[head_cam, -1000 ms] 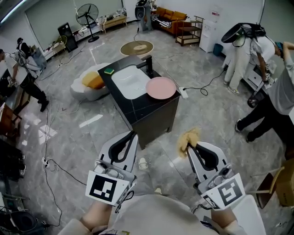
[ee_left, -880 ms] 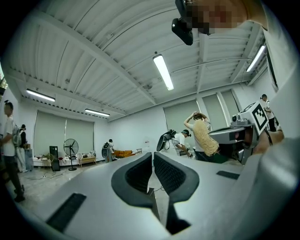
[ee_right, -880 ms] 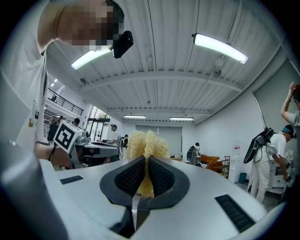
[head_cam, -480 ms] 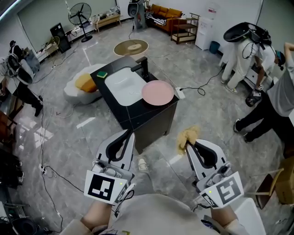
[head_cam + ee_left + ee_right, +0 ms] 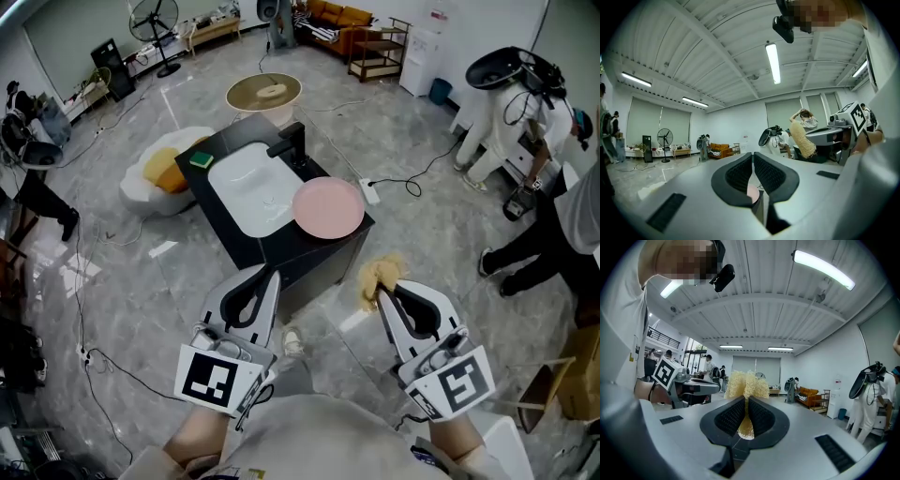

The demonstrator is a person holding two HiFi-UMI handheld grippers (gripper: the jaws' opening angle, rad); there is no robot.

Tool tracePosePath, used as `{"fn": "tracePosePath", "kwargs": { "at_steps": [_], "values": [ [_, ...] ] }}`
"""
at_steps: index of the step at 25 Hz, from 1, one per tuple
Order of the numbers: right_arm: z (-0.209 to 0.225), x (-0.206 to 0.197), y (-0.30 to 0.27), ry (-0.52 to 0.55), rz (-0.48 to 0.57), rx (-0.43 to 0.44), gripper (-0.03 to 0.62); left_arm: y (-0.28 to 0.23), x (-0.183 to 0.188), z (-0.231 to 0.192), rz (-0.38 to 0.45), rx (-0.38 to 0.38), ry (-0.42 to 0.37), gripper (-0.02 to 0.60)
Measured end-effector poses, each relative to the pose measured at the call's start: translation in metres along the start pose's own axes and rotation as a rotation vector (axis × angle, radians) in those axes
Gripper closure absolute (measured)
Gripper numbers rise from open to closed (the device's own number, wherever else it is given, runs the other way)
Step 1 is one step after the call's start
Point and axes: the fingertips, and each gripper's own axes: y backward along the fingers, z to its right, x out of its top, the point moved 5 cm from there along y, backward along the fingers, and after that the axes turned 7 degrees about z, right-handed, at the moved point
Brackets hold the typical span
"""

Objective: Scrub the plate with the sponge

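Counter [image 5: 281, 248] with pink plate [image 5: 328, 208] plain from above, left gripper [image 5: 753, 164] jaws together, right gripper [image 5: 746, 409] pinching sponge [image 5: 746, 383]

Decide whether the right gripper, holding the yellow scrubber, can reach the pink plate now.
Likely yes after stepping closer: the plate lies uncovered at the right edge of the counter, nothing between it and the right gripper.

Black cabinet [image 5: 314, 262] just ahead of the left claw [image 5: 272, 272] and ahead-left of the right claw [image 5: 380, 292]. White basin [image 5: 246, 187] sunk in its top, black faucet [image 5: 291, 145] at the basin's far edge. White power strip [image 5: 369, 192] on the floor, ahead of the right claw. Shell seat with orange cushion [image 5: 155, 178] well ahead-left of the left claw. Floor fan [image 5: 153, 17] and orange sofa [image 5: 342, 17] far beyond. Person in white [image 5: 497, 122] well ahead-right of the right claw.
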Motion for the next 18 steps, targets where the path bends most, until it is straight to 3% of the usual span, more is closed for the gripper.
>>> {"fn": "tracePosePath", "kwargs": {
  "at_steps": [4,8,13,18],
  "values": [
    [0.020,-0.013,-0.048,-0.013,-0.028,-0.012,0.546,-0.032,-0.019,-0.037,-0.037,-0.013,0.008,0.551],
    [0.044,-0.036,-0.102,-0.017,-0.081,-0.028,0.546,-0.069,-0.052,-0.080,-0.097,-0.048,0.112,0.551],
    [0.063,-0.065,-0.157,-0.024,-0.132,-0.041,0.546,-0.110,-0.087,-0.122,-0.165,-0.074,0.131,0.551],
    [0.075,-0.092,-0.197,-0.028,-0.174,-0.063,0.546,-0.137,-0.127,-0.152,-0.243,-0.067,0.221,0.549]
  ]
}}
